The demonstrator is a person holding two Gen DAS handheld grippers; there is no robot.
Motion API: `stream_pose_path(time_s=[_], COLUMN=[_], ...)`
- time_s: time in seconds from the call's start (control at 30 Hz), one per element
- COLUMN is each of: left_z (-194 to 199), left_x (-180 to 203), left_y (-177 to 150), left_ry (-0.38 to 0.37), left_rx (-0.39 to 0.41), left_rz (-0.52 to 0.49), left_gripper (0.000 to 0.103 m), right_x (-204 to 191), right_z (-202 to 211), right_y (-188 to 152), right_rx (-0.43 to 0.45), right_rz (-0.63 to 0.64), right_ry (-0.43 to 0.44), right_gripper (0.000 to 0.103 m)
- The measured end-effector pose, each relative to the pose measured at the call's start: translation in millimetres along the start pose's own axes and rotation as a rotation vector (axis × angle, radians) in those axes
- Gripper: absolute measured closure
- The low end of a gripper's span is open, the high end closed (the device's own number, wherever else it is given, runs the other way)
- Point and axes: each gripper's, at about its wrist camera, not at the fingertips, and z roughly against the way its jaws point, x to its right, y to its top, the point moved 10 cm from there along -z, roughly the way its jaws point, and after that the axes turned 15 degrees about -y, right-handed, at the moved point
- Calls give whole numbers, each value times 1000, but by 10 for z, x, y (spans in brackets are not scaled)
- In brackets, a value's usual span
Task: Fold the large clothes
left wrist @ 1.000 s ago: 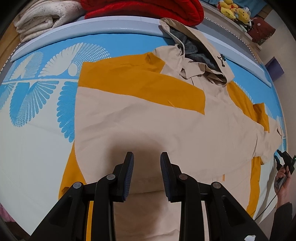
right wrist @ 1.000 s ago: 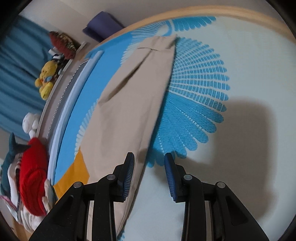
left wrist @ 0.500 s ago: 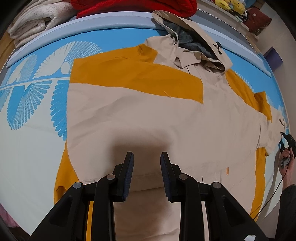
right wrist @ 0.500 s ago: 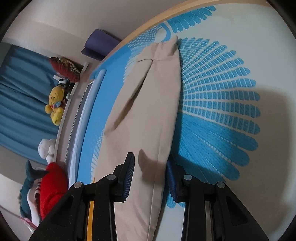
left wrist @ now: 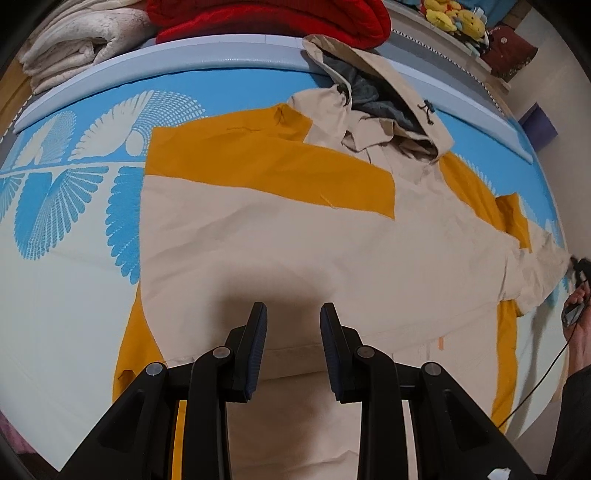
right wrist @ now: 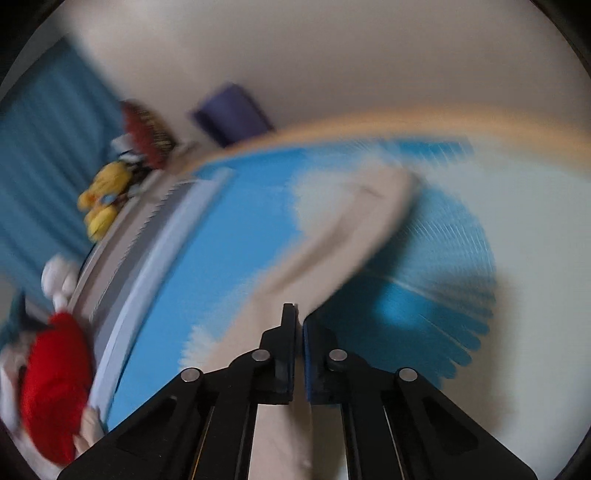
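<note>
A large beige and orange hooded jacket (left wrist: 295,251) lies spread flat on the blue and white patterned bed sheet (left wrist: 66,229), hood (left wrist: 373,92) toward the headboard. My left gripper (left wrist: 293,325) is open and empty, hovering over the jacket's lower body. In the blurred right wrist view, my right gripper (right wrist: 298,321) is shut on the edge of the jacket's beige sleeve (right wrist: 347,229), which stretches away from the fingers. The right gripper also shows at the far right of the left wrist view (left wrist: 578,269), at the sleeve end.
Folded cream blankets (left wrist: 81,40) and a red blanket (left wrist: 266,18) sit behind the grey-blue headboard rim (left wrist: 184,51). Yellow plush toys (left wrist: 450,18) and a purple box (left wrist: 537,125) lie at the far right. The wooden bed edge (right wrist: 406,122) runs beyond the sleeve.
My right gripper closed from open onto the sleeve edge and is moving fast, blurring its view. My left gripper stayed open and drifted slightly over the jacket.
</note>
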Motion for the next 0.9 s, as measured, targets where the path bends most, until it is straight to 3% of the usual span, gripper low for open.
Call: stream_pose_path(time_s=[0.13, 0.2, 0.27, 0.43, 0.5, 0.57, 0.67, 0.77, 0.83, 0.9], left_z=[119, 216, 307, 515, 588, 638, 676, 661, 634, 597], left_x=[-31, -98, -164, -357, -416, -430, -428, -410, -371, -315], left_y=[80, 139, 182, 254, 264, 268, 260, 236, 212, 184], left_ry=[-16, -22, -32, -49, -66, -81, -89, -86, -83, -78], left_rx=[26, 49, 69, 109, 121, 128, 130, 123, 115, 104], left_rz=[16, 39, 64, 129, 159, 169, 166, 155, 144, 125], left_gripper=[77, 77, 77, 77, 77, 77, 76, 76, 76, 76], right_x=[-975, -1530, -2097, -2644, -2589, -2395, -2123, -1914, -1766, -1679], right_z=[899, 1441, 2047, 3105, 3310, 3388, 3376, 3374, 3297, 3149], right_y=[-167, -545, -1195, -3111, -3723, -4222, -4325, -3984, -3667, -3529], right_rx=[136, 171, 162, -68, -175, -273, -335, -364, -344, -327], right_rz=[237, 391, 582, 944, 1066, 1175, 1180, 1030, 911, 836], right_ry=[112, 225, 381, 686, 729, 678, 579, 541, 513, 464], right_gripper=[100, 100, 100, 97, 96, 91, 82, 72, 51, 46])
